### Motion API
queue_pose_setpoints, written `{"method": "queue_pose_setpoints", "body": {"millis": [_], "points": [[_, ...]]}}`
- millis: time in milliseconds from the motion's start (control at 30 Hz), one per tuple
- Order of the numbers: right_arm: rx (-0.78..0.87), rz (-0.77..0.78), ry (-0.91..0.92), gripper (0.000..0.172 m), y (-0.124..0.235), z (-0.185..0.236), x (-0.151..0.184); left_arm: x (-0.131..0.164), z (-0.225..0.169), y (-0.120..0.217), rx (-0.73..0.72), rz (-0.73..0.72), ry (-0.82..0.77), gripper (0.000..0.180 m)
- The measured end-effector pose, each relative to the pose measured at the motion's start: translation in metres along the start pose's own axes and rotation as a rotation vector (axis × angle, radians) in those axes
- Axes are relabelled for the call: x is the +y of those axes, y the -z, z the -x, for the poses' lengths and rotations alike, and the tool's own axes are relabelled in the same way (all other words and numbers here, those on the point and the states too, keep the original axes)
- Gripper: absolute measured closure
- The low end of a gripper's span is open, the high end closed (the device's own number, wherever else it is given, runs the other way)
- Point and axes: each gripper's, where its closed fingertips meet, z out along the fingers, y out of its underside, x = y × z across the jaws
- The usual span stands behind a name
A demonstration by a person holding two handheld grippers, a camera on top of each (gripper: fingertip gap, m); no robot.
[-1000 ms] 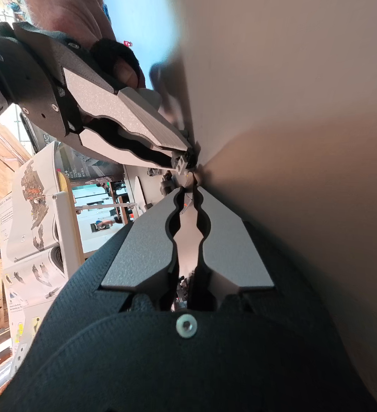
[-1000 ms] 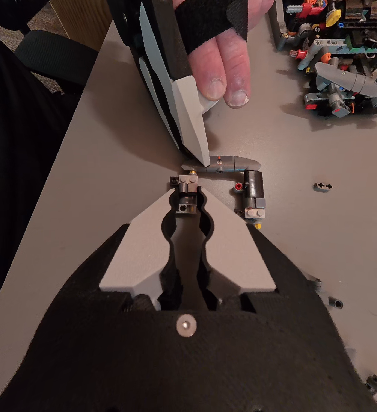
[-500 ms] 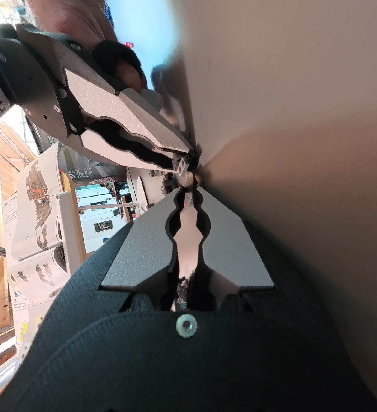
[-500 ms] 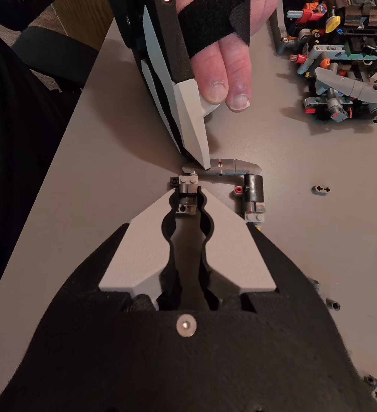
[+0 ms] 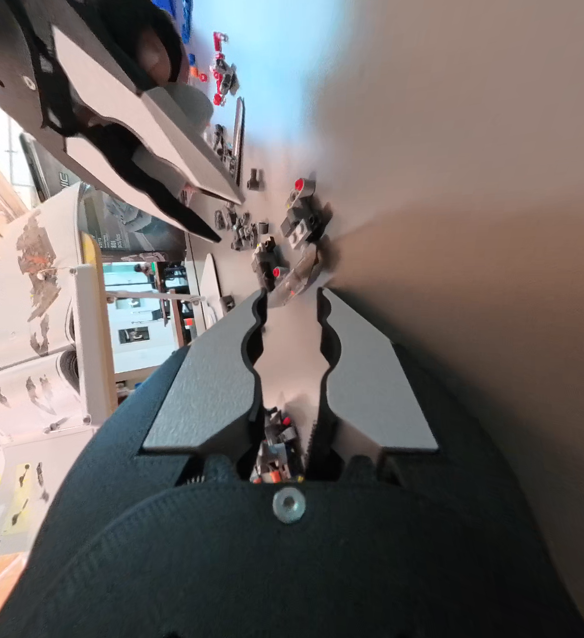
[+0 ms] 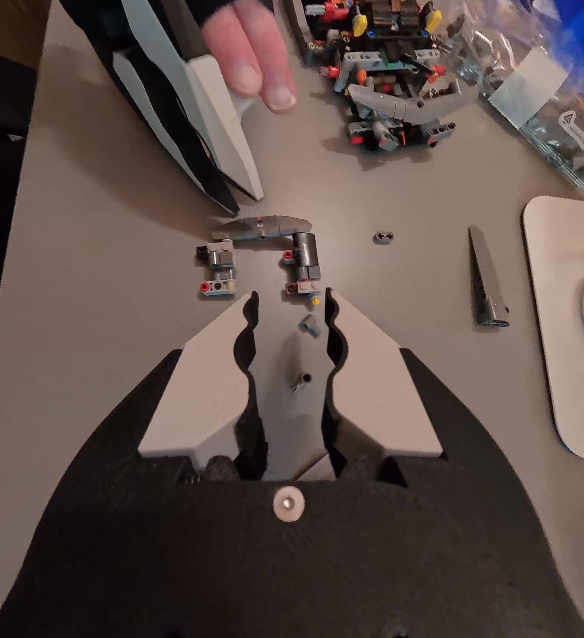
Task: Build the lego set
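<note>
On the grey counter [image 6: 76,241], right tongs [image 6: 291,293] hover with jaws apart, nothing clamped. Between the right fingers the counter shows, with a small light-grey connector [image 6: 309,325] and a tiny dark pin [image 6: 301,379] lying loose there, touching neither pad. Just past the tips at 12 o'clock sits a U-shaped brick assembly [image 6: 263,229]: curved grey top piece, left leg [image 6: 220,269] with a red stud at its bottom at 11 o'clock, right leg [image 6: 306,262] with black cylinder and yellow pin just beside the right fingertip, not clearly touching. Left tongs [image 6: 247,203] come in from 11 o'clock with a hand [image 6: 252,62] on them, jaws apart, tips close above the curved piece, holding nothing. In the left view, left tongs [image 5: 292,293] show spread fingers with bare counter between; the same assembly [image 5: 295,276] lies just ahead of the tips, blurred, contact cannot be told. Right tongs [image 5: 228,221] enter there from 10 o'clock, open. A small grey link [image 6: 383,237] lies at 1 o'clock, a long dark tapered piece [image 6: 484,276] at 2 o'clock, a white tray [image 6: 559,310] at 3 o'clock. A big multicolour model [image 6: 394,86] sits at 1 o'clock far back, a clear parts bag [image 6: 532,103] beside it. An instruction booklet [image 5: 25,310] stands at 9 o'clock in the left view.
</note>
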Motion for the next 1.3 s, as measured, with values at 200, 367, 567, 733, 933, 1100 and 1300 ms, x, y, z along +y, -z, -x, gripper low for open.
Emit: {"method": "queue_pose_setpoints", "body": {"millis": [200,367,567,733,933,1100,1300], "points": [[0.001,0.085,0.019,0.13,-0.021,-0.008,0.004,0.011,0.021,0.018,-0.048,0.029,0.119,0.152],[-0.002,0.102,-0.003,0.136,-0.036,-0.015,0.0,0.028,0.023,0.03,-0.1,0.101,0.201,0.153],[-0.023,0.088,-0.018,0.158,-0.049,-0.016,-0.001,0.037,0.017,0.05,-0.167,0.164,0.299,0.155],[-0.036,0.055,-0.017,0.158,-0.047,-0.016,-0.007,0.051,0.018,0.079,-0.273,0.238,0.353,0.157],[-0.04,0.014,-0.012,0.158,-0.041,-0.024,-0.015,0.107,0.038,0.158,-0.478,0.402,0.5,0.15],[-0.038,0.006,0.006,0.158,-0.039,-0.028,-0.018,0.176,0.024,0.222,-0.567,0.581,0.762,0.13],[-0.036,-0.028,-0.012,0.158,-0.033,-0.028,-0.015,0.22,-0.032,0.247,-0.555,0.722,1.232,0.127]]}}
